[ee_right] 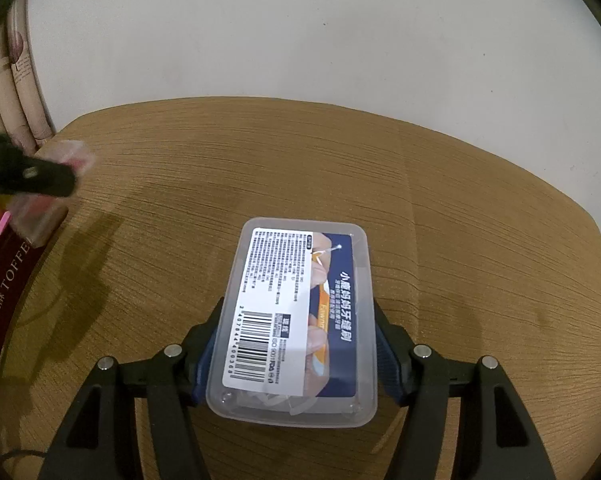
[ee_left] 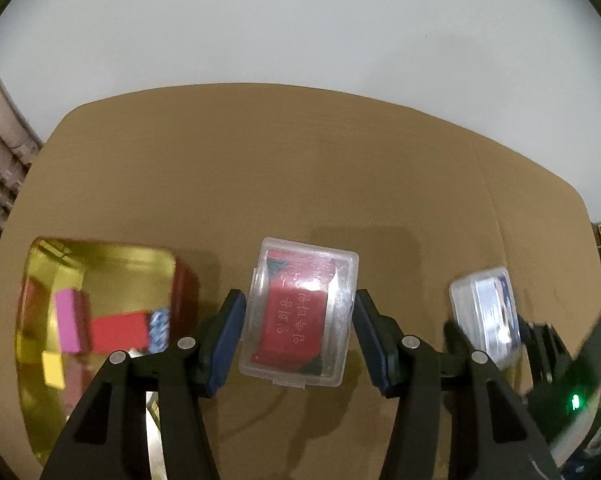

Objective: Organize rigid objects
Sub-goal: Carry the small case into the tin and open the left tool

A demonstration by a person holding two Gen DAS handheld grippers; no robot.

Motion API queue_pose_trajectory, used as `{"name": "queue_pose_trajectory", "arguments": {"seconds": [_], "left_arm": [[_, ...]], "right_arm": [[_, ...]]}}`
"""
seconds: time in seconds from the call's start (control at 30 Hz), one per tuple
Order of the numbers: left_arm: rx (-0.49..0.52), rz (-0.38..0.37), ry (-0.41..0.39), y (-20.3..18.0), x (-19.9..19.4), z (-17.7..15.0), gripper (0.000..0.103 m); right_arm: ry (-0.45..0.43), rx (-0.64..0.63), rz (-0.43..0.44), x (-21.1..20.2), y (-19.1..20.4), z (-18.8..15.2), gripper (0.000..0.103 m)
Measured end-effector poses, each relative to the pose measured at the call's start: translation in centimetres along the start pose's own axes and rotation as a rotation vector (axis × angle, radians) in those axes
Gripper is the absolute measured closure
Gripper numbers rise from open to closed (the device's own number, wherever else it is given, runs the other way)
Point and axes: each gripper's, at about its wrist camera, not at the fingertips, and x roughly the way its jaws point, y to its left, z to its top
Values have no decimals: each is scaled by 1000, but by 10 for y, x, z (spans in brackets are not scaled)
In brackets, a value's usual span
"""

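Tongs both loaded, tin at nine o'clock part filled

Left tongs (ee_left: 298,330) clamp the red-label case (ee_left: 298,314); right tongs (ee_right: 294,354) grasp the floss-pick box (ee_right: 294,320) above the surface (ee_right: 460,220); gold tin (ee_left: 100,256) holds blocks, both cases seemingly left to stow

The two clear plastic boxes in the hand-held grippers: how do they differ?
The left box holds a red packet with Korean print; the right box carries a white-and-blue label with a barcode. The left box looks squarer, the right box longer. Both are clear, lidded, and each sits between a gripper's pads.
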Motion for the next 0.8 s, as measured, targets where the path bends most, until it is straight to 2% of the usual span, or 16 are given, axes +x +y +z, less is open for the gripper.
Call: {"name": "queue_pose_trajectory", "arguments": {"seconds": [0.27, 0.33, 0.47, 0.8], "left_arm": [[-3, 42, -22, 26, -30, -15, 52], [-9, 61, -29, 24, -40, -35, 52], [-41, 67, -33, 45, -49, -47, 52], [-95, 124, -62, 100, -82, -50, 52]], "right_arm": [[0, -1, -2, 0, 0, 0, 37], [0, 0, -1, 0, 1, 0, 37], [0, 0, -1, 0, 0, 1, 37], [0, -1, -3, 0, 1, 0, 37]]}}
